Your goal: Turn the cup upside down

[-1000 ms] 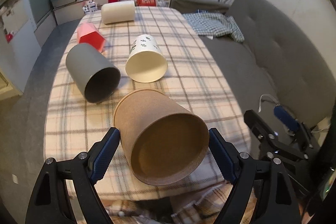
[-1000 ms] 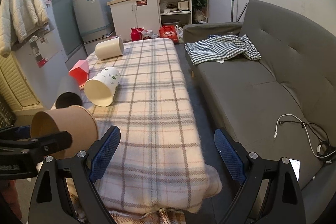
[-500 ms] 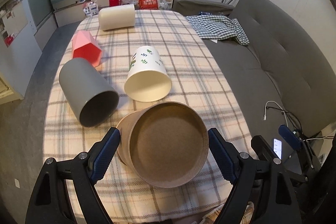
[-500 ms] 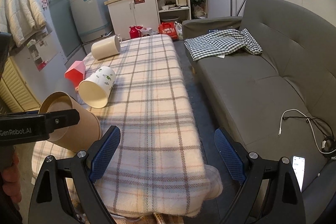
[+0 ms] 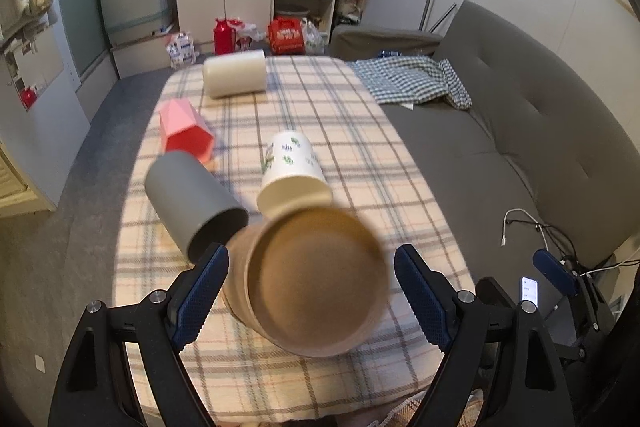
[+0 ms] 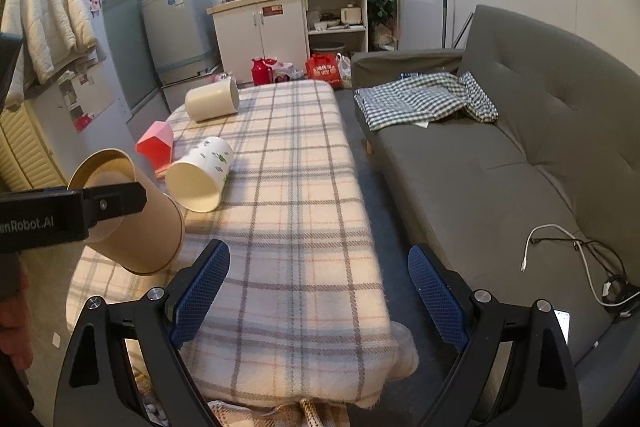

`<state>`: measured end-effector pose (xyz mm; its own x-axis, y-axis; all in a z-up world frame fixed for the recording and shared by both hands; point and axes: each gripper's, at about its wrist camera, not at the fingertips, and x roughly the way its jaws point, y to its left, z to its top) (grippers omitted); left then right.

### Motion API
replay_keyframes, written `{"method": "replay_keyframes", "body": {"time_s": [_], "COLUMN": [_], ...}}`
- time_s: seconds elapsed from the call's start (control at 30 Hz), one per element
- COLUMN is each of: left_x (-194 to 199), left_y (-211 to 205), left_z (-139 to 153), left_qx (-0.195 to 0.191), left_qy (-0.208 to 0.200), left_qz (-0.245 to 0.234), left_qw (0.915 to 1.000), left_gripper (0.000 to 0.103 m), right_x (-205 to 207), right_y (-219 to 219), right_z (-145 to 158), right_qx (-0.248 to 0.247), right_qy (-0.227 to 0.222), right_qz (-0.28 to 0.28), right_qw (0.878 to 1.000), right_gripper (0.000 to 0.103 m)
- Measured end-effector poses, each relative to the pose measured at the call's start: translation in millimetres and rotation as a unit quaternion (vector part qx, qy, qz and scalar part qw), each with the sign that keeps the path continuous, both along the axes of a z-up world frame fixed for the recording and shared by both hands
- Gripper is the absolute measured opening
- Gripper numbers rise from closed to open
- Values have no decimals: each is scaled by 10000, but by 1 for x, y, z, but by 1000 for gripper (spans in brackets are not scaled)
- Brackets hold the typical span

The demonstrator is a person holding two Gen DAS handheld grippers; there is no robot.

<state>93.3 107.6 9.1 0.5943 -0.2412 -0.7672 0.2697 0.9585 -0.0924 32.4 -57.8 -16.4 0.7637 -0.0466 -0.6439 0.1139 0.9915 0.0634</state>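
My left gripper (image 5: pixel 310 291) is shut on a brown paper cup (image 5: pixel 316 279), its blue pads on the cup's two sides. The cup is held above the near end of the plaid table (image 5: pixel 360 155), tilted, with its open mouth turned toward the camera and blurred. In the right wrist view the same cup (image 6: pixel 132 223) hangs at the left in the left gripper, mouth tilted upward and to the left. My right gripper (image 6: pixel 318 287) is open and empty above the table's near right edge.
On the table lie a grey cup (image 5: pixel 192 203), a white patterned cup (image 5: pixel 292 171), a pink hexagonal cup (image 5: pixel 184 131) and a cream cup (image 5: pixel 234 73), all on their sides. A grey sofa (image 6: pixel 500 163) with a checked cloth (image 6: pixel 424 99) runs along the right.
My left gripper has lifted the brown cup off the table and tilted it, so its mouth now points up toward the camera. My right gripper has stayed open in about the same place.
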Motion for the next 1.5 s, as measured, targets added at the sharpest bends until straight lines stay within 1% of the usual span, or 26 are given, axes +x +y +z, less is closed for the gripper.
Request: {"method": "replay_keyframes", "body": {"time_s": [0.1,0.23,0.33,0.37,0.43,0.53,0.63,0.77,0.83,0.9,0.97,1.1,1.2,1.33,1.37,1.4,1.5], "left_x": [-1,3,4,0,-8,-23,-42,-76,-86,-92,-97,-103,-113,-117,-117,-117,-123], "left_y": [-3,0,5,7,10,18,27,43,54,64,74,88,86,82,81,81,82], "left_z": [3,-5,-6,-3,5,12,13,6,1,-7,-12,-17,-19,-18,-18,-18,-17], "left_qx": [39,-26,-67,-67,6,165,253,522,614,596,480,373,316,308,284,292,264], "left_qy": [-45,133,152,71,-214,-646,-961,-1561,-1765,-1767,-1758,-1892,-1982,-2100,-2093,-2089,-2150], "left_qz": [-209,-111,-16,4,31,240,473,844,1065,1335,1496,1773,1765,1610,1584,1594,1607], "left_qw": [9998,9998,9999,10000,9998,9975,9939,9827,9766,9733,9718,9651,9636,9639,9645,9644,9630], "left_gripper": [88,88,88,88,88,88,94,96,96,96,96,96,96,97,98,103,103], "right_x": [-6,-15,-18,-18,-20,-22,-27,-30,-31,-31,-32,-32,-31,-31,-31,-30,-30], "right_y": [5,9,9,7,7,11,17,27,33,38,42,54,59,62,64,64,66], "right_z": [8,14,15,17,20,23,23,20,19,17,17,13,11,10,9,8,7], "right_qx": [-52,-147,-151,-118,-86,-146,-27,-2,-23,-38,-82,-166,-229,-284,-298,-304,-315], "right_qy": [-66,-160,-159,-165,-260,-356,-422,-458,-476,-481,-489,-500,-468,-477,-461,-445,-420], "right_qz": [25,39,6,-16,30,141,287,483,572,637,666,764,811,861,887,906,919], "right_qw": [10000,9998,9998,9998,9996,9992,9987,9978,9972,9968,9965,9957,9953,9947,9945,9944,9944], "right_gripper": [91,91,91,91,91,91,91,91,91,91,91,91,91,91,91,92,92]}}
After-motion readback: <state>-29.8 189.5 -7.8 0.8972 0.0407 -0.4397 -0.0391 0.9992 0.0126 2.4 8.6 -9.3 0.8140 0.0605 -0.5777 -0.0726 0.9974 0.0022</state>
